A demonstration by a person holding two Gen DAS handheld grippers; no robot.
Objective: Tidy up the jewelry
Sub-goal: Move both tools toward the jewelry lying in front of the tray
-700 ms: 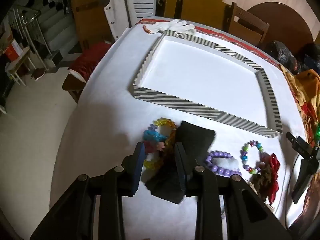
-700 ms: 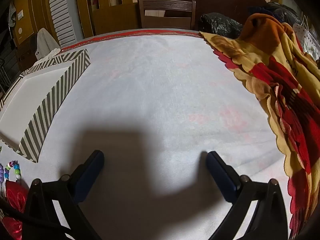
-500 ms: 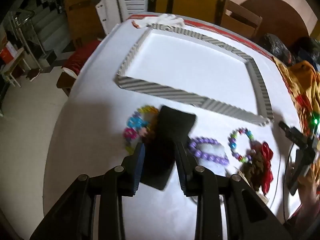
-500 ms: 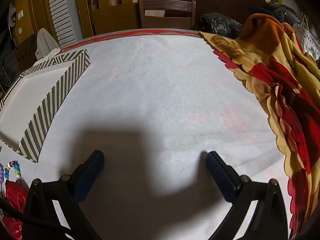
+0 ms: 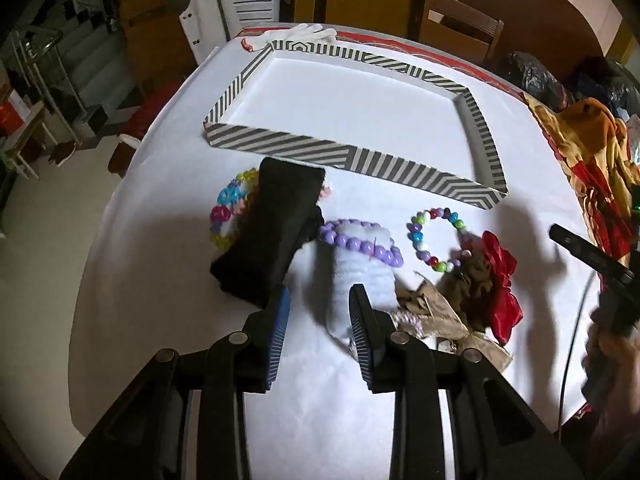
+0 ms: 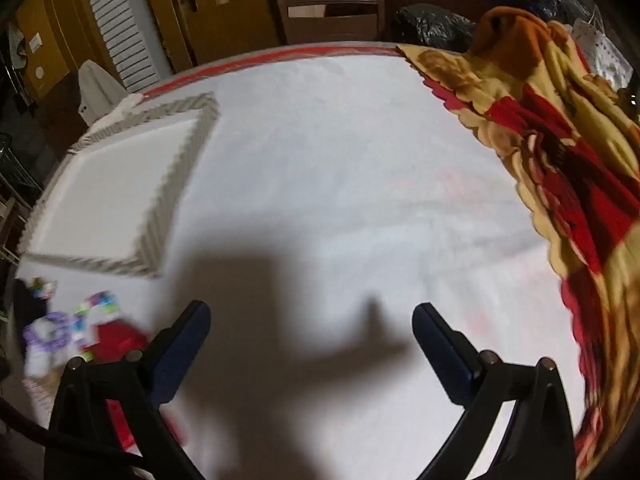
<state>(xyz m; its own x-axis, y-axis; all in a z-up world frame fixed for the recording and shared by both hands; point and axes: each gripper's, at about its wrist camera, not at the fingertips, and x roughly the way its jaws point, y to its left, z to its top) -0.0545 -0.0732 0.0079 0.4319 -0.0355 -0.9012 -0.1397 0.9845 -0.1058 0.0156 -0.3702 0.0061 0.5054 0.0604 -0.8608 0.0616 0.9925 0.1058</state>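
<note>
A striped tray (image 5: 356, 161) with a white floor sits on the white table; it also shows in the right wrist view (image 6: 176, 176). In front of it lie a black pouch (image 5: 272, 236) over a pastel bead bracelet (image 5: 226, 210), a purple bead bracelet (image 5: 360, 242) on a white roll (image 5: 360, 280), a multicolour bead bracelet (image 5: 436, 238) and a red flower piece (image 5: 500, 284). My left gripper (image 5: 318, 300) is open and empty, just behind the white roll. My right gripper (image 6: 312, 324) is wide open and empty over bare table.
A yellow and red blanket (image 6: 560, 140) covers the table's right side. A white glove (image 5: 304, 34) lies behind the tray. Wooden chairs (image 6: 328, 12) stand at the far edge. The table's left edge (image 5: 116, 208) drops to the floor.
My left gripper has let go of the black pouch, opened and shifted right toward the white roll. My right gripper has swung left; the jewellery is now in its view.
</note>
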